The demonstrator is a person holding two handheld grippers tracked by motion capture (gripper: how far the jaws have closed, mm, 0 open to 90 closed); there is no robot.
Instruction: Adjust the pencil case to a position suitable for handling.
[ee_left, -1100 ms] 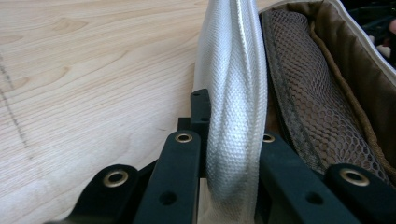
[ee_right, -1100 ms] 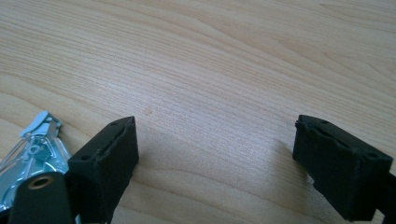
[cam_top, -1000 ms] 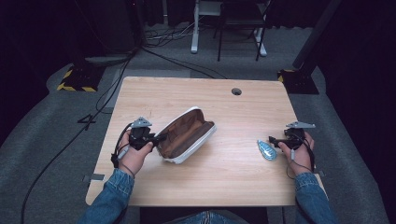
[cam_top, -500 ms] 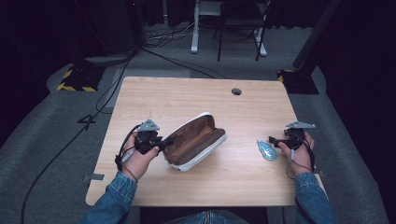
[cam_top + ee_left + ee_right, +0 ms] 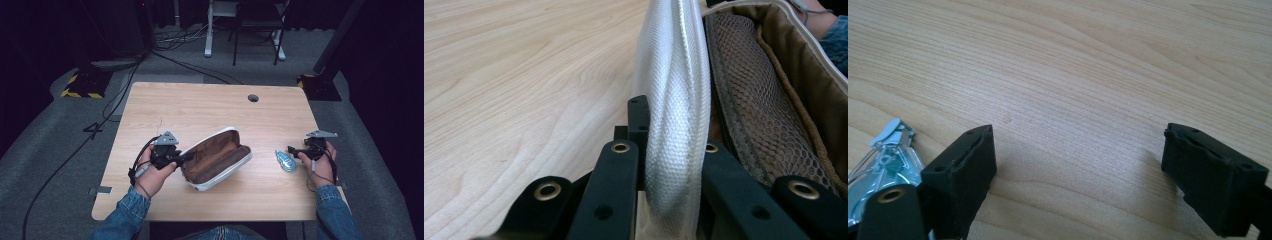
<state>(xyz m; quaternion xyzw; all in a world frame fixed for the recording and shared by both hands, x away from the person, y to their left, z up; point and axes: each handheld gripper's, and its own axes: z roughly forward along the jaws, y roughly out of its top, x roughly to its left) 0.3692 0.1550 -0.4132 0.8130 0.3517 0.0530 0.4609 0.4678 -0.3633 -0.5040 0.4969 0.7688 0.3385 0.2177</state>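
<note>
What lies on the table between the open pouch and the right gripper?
In the high view, a small shiny blue packet lies between the pouch and the right gripper, close beside the gripper. The rest of that stretch of table is bare wood.

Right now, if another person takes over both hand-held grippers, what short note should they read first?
Left hand-held gripper: shut on the white rim of the pouch, near its left end.
Right hand-held gripper: open, holding nothing, jaws wide over bare table.
Pouch: unzipped and open at table centre, brown lining and mesh pocket facing up.
Packet: small, blue and silver, flat on the table just beside the right jaws, not gripped.
Done: pouch held open.
Left, probably: grasp the packet and put it into the pouch.
</note>
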